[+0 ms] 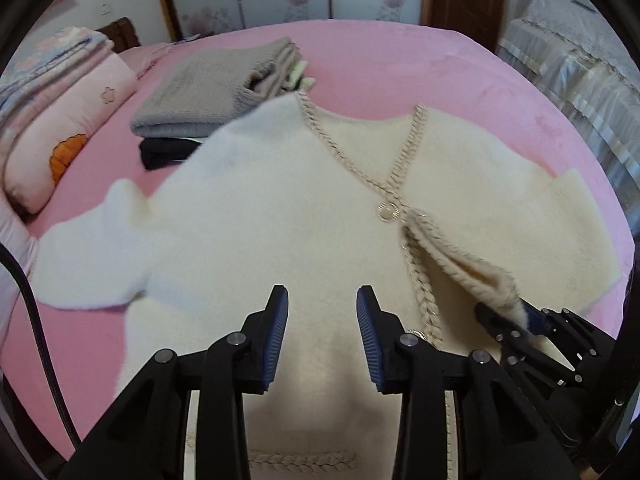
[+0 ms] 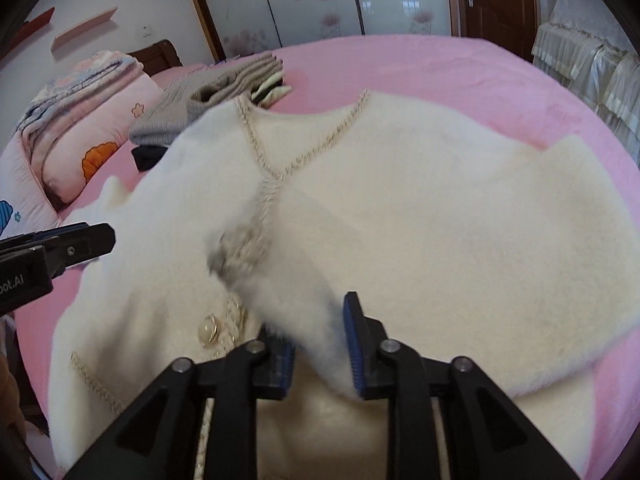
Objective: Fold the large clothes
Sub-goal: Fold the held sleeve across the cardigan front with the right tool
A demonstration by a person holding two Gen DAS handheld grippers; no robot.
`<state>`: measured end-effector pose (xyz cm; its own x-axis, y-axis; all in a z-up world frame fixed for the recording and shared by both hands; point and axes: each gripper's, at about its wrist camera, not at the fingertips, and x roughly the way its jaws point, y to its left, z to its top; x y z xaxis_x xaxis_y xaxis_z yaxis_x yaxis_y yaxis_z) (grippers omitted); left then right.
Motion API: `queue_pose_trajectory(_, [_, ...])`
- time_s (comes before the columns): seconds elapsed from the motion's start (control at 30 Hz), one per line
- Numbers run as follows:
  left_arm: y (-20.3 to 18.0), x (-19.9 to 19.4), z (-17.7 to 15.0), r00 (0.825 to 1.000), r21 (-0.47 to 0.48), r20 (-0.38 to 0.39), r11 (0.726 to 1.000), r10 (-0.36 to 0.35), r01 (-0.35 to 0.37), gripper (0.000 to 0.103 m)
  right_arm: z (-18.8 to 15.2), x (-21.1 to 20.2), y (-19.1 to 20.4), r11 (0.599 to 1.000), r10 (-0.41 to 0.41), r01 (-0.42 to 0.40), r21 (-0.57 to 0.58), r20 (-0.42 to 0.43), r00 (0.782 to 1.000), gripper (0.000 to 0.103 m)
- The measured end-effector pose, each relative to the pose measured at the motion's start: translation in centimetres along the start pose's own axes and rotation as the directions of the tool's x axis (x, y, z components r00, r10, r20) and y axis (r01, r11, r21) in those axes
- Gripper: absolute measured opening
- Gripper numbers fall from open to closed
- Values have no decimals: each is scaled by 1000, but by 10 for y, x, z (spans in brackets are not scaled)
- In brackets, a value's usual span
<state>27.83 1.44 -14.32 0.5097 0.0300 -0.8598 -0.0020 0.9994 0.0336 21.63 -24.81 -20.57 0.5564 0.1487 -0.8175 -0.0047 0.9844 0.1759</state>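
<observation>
We see the cream cardigan [image 1: 256, 216] flat on the pink bed [image 1: 400, 60], neckline pointing away, sleeves sideways. Left gripper [image 1: 322, 300] gapes empty; right gripper [image 2: 316, 316] loosely straddles the front edge.

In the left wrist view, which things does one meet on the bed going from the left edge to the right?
Pink pillow → folded grey sweater → cream cardigan's round button → right gripper at the cardigan's front flap.
</observation>
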Motion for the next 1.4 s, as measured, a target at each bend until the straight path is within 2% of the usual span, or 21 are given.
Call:
queue_pose_trajectory(0.1, [-10,-1,-4,999,31,7,999,-34,33,36,-5,-11,0,1000,4,-4,1,16,1000,46])
queue_pose_trajectory(0.2, [-23,-4,-7,996,60,5,995,-84,84,36,-11,-27,-1,1000,15,-15,-6,29,999,48])
queue_pose_trajectory(0.27, [-30,-4,-9,990,57,-11,988,-143,143,36,-13,-36,0,1000,17,-17,-13,38,999,48])
queue_pose_trajectory(0.33, [-34,-3,-9,976,34,-28,975,-218,219,36,-18,-48,-3,1000,14,-14,-19,52,999,48])
queue_pose_trajectory(0.4, [-34,-1,-10,964,0,-32,965,-263,263,36,-22,-60,-6,1000,7,-7,-14,66,998,48])
queue_pose_trajectory(0.43, [-35,1,-11,960,-17,-45,961,-277,276,40,-24,-67,-10,1000,2,-1,-8,76,997,48])
queue_pose_trajectory(0.57, [-35,16,-14,943,-88,-89,945,-322,314,42,-36,-90,-29,999,-31,27,38,110,993,48])
queue_pose_trajectory(0.83, [-50,50,-24,909,-138,-168,922,-381,361,42,-61,-109,-57,990,-84,69,124,125,989,48])
queue_pose_trajectory(1.1, [-61,59,-29,893,-130,-182,910,-412,393,42,-71,-107,-66,984,-84,63,164,121,989,48])
queue_pose_trajectory(1.17, [-58,63,-28,873,-159,-180,889,-453,428,42,-74,-105,-68,984,-79,58,171,120,990,48])
queue_pose_trajectory(1.23, [-51,66,-29,841,-199,-173,854,-513,480,41,-76,-103,-69,983,-79,59,174,114,990,48])
queue_pose_trajectory(1.33, [-39,72,-33,788,-254,-160,796,-595,550,30,-81,-102,-70,982,-79,58,179,114,990,48])
queue_pose_trajectory(1.4, [-33,77,-37,763,-279,-150,767,-629,578,26,-84,-100,-73,980,-75,53,190,111,991,48])
